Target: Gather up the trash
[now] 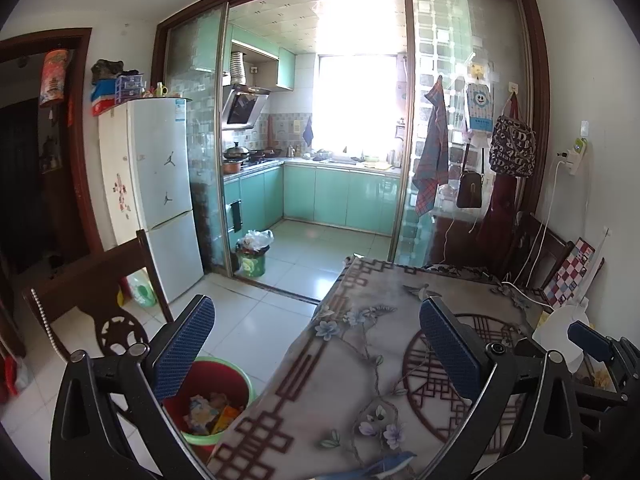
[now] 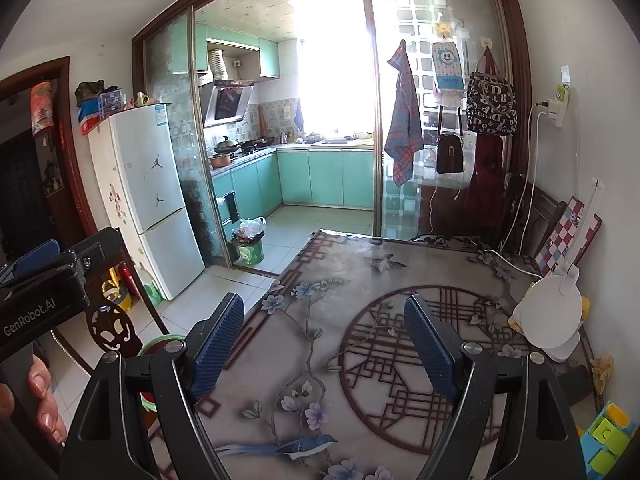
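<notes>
Left claw (image 1: 316,344): blue pads spread wide, nothing between them. It hangs over the near left corner of the table (image 1: 360,380), one finger past the edge, the other above the patterned cloth.

Right claw (image 2: 324,344): pads likewise spread wide and empty, held above the table's round lattice motif. In the right wrist view the left claw appears at 9 o'clock, with the fingers (image 2: 40,392) of the person's hand wrapped round its handle at 8 o'clock.

Trash: a red bin with a green rim (image 1: 216,400) stands on the floor, just beside the table's left edge, at 7 o'clock in the left wrist view. Crumpled wrappers (image 1: 212,412) lie inside it. In the right wrist view only a sliver of its rim shows behind the claw's left finger.

A second bin (image 1: 252,256), green, bag-lined and heaped full, stands at the kitchen doorway, near centre of the view.

Other items: a white round-based lamp (image 2: 552,320) on the table at 3 o'clock; a wooden chair (image 1: 100,300) at 8 o'clock; a white refrigerator (image 1: 160,184) at 10 o'clock.

No loose trash can be made out on the tabletop.
</notes>
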Motion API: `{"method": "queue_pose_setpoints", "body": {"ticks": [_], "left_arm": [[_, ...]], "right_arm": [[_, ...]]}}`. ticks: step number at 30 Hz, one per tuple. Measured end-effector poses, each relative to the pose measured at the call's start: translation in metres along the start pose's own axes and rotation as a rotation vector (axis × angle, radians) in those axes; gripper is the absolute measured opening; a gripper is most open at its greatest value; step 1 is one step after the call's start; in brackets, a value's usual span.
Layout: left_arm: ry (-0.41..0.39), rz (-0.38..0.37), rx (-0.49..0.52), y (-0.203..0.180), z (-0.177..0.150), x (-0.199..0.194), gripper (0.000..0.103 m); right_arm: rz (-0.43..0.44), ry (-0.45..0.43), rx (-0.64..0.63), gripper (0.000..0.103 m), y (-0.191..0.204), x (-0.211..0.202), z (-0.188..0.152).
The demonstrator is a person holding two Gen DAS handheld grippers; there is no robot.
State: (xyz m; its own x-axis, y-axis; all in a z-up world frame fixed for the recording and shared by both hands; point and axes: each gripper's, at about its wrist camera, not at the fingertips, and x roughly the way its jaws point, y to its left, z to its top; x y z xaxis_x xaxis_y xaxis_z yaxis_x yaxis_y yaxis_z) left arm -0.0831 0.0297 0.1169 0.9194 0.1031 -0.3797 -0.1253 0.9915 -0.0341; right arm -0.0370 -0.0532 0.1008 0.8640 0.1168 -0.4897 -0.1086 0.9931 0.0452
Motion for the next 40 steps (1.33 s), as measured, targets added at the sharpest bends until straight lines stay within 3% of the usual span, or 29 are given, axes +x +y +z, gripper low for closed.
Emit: {"method": "queue_pose_setpoints", "body": {"ticks": [34, 40], "left_arm": [[0.047, -0.007, -0.003, -0.002, -0.004, 0.016, 0.103], [0.075, -0.033, 0.040, -0.013, -0.012, 0.031, 0.103]], "right_arm": [[-0.015, 0.027, 0.012, 0.082, 0.001, 0.013, -0.006], [-0.025, 0.052, 0.029, 0.082, -0.008, 0.026, -0.009]]}}
